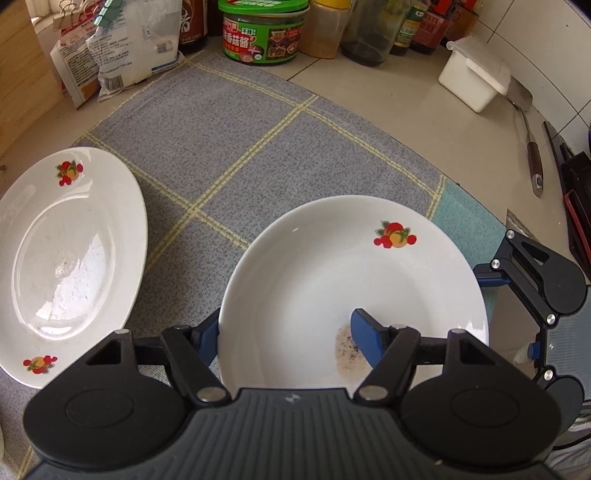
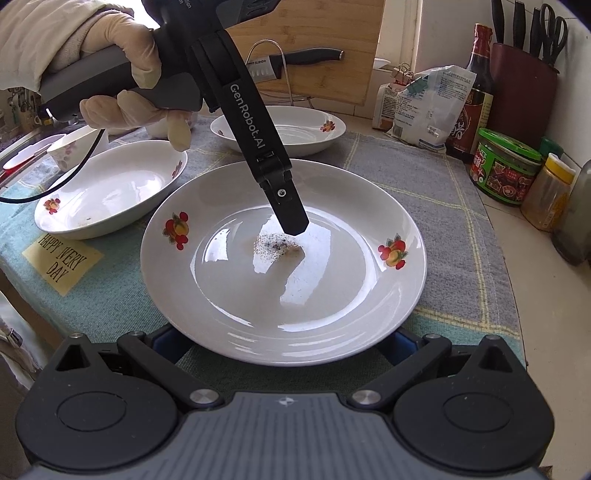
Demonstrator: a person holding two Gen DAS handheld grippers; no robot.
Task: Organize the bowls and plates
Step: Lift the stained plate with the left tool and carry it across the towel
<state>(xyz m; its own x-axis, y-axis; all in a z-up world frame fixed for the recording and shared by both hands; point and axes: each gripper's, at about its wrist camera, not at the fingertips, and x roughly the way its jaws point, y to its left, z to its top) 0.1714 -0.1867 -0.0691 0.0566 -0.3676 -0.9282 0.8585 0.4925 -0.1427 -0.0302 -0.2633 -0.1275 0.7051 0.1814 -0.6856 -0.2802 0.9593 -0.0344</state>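
A white plate with fruit decals and a dark residue patch (image 1: 332,266) (image 2: 240,295) lies on the grey checked cloth (image 1: 240,147). My left gripper (image 1: 284,321) is shut across its rim, with one blue finger outside the edge and the other finger (image 2: 290,210) pressed inside near the residue. My right gripper (image 2: 284,339) stands open, and its fingertips are hidden under the plate's near rim. One right finger (image 1: 487,275) slips beneath the plate's right edge. A second matching plate (image 1: 66,240) (image 2: 295,136) rests beyond. A deeper dish (image 2: 110,184) sits to the left.
Sauce jars, bottles and bags line the back, among them a green-lidded jar (image 1: 262,33) (image 2: 506,170). A white box (image 1: 476,77) and a spatula (image 1: 532,147) lie at the right. A small flowered bowl (image 2: 70,147), a knife block (image 2: 524,74) and a racked knife (image 2: 295,59) stand around.
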